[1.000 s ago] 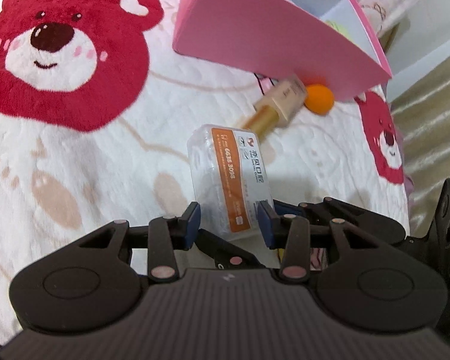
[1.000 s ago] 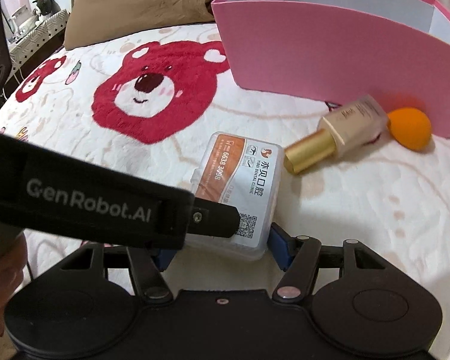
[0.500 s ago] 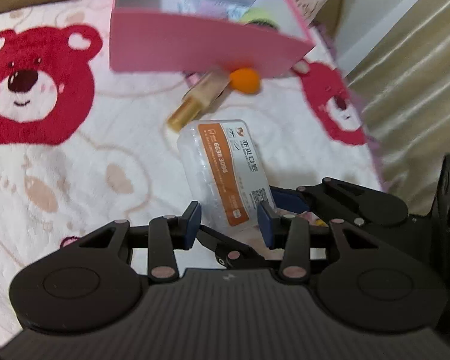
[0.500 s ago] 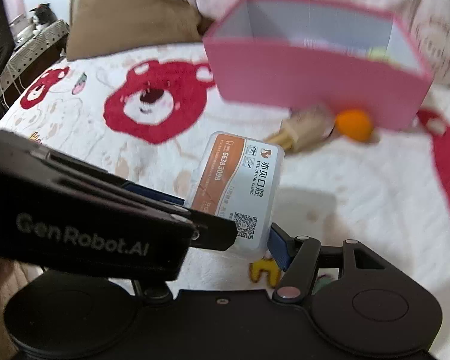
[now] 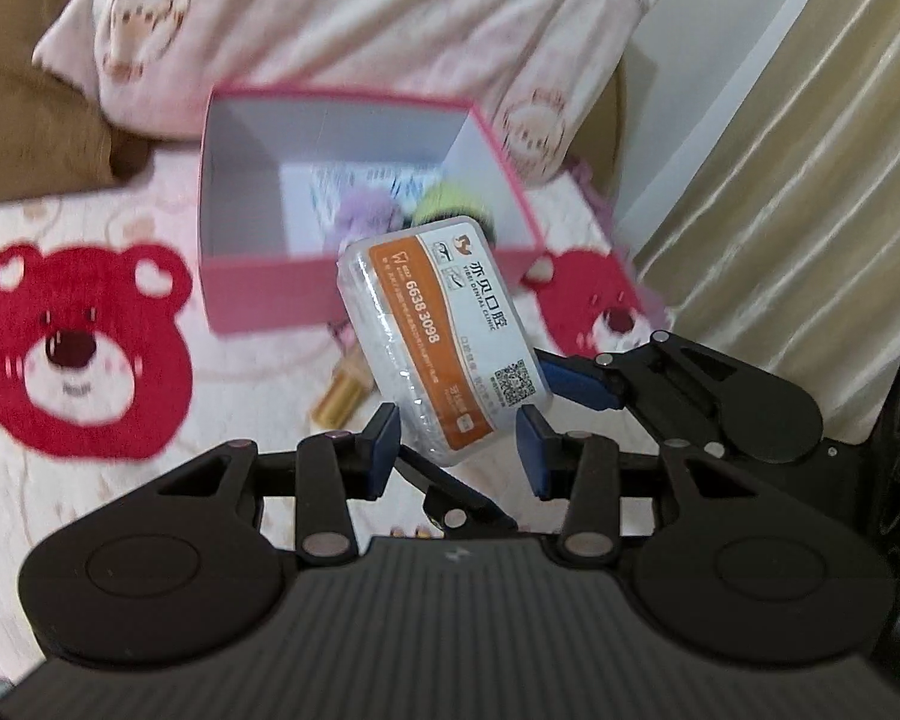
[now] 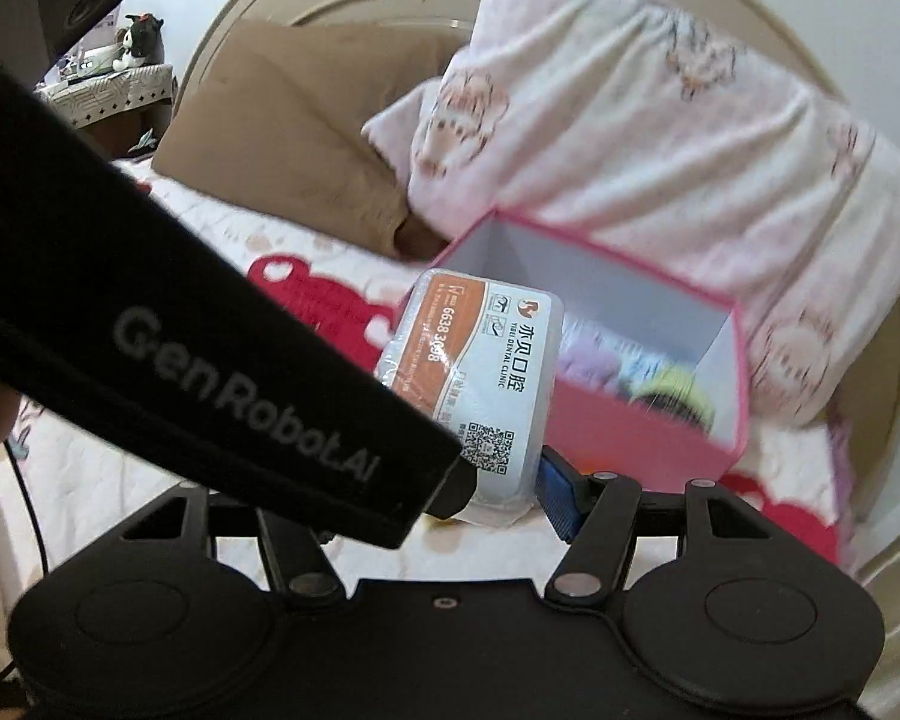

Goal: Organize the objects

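**Dental clinic box held in the air by both claws**

The clear plastic dental clinic box (image 5: 444,342), with its orange and white label and QR code, hangs tilted above the bed, in front of the pink storage box (image 5: 354,222). The left claw (image 5: 459,441) is narrowed on its lower end, the blue pads (image 5: 384,438) pressing its two sides. The right claw (image 6: 492,492) grips the same box across its width; only its right blue pad (image 6: 561,495) shows in the right wrist view, since the left tool's black arm (image 6: 210,360) crosses in front.

The pink storage box sits open on the bear-print bedspread (image 5: 84,354), holding a purple fluffy item (image 5: 363,213) and a yellow-green one (image 5: 444,207). A gold-capped bottle (image 5: 342,399) lies on the bedspread below the held box. Behind stand a pink pillow (image 6: 660,156) and a brown pillow (image 6: 294,120).
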Motion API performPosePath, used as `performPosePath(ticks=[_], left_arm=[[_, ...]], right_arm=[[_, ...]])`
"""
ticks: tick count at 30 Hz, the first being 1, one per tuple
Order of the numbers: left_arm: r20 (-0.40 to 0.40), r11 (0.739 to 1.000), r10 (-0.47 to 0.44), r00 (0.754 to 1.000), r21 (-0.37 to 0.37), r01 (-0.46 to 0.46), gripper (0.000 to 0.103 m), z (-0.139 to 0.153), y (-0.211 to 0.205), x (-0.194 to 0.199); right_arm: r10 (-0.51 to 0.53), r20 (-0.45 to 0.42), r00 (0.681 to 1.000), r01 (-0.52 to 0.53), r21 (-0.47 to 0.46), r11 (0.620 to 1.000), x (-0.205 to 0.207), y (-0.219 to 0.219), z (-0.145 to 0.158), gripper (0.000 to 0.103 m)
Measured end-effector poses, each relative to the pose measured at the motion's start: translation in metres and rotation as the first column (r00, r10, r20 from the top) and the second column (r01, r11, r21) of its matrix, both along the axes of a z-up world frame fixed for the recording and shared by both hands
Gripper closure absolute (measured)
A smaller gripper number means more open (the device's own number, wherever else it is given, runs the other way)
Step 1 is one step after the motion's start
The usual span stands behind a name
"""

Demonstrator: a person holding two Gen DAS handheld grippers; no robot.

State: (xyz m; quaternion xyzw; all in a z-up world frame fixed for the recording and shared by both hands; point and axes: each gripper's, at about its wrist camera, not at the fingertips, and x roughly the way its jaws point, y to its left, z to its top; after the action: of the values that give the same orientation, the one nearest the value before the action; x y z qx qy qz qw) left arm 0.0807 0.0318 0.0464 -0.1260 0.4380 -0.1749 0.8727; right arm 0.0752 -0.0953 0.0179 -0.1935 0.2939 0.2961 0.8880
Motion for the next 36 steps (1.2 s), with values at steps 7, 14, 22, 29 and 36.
performPosePath(ticks=[7,14,22,29,36], left_arm=[[-0.011,0.998,-0.04,0.999,-0.05,0.039,0.063,0.037,0.017,0.047],[-0.028,1.0,-0.02,0.999,-0.002,0.02,0.062,0.052,0.018,0.1],[-0.131,0.993,0.093,0.987,0.081,-0.083,0.062,0.015,0.021,0.175],[-0.24,0.985,0.139,0.961,0.131,-0.11,0.062,-0.047,0.025,0.225],[-0.271,0.976,0.143,0.952,0.2,-0.09,0.062,-0.081,0.014,0.242]], right_arm=[[0.008,0.001,1.0,-0.008,0.04,0.999,0.048,0.005,0.038,0.036],[0.027,-0.04,0.999,-0.024,0.079,0.997,0.1,0.013,0.052,0.036],[0.009,-0.29,0.957,0.044,0.175,0.984,0.193,0.024,0.013,0.037],[-0.009,-0.456,0.89,0.135,0.243,0.961,0.246,0.027,-0.058,0.037],[-0.01,-0.572,0.82,0.196,0.265,0.944,0.27,0.025,-0.097,0.037]])
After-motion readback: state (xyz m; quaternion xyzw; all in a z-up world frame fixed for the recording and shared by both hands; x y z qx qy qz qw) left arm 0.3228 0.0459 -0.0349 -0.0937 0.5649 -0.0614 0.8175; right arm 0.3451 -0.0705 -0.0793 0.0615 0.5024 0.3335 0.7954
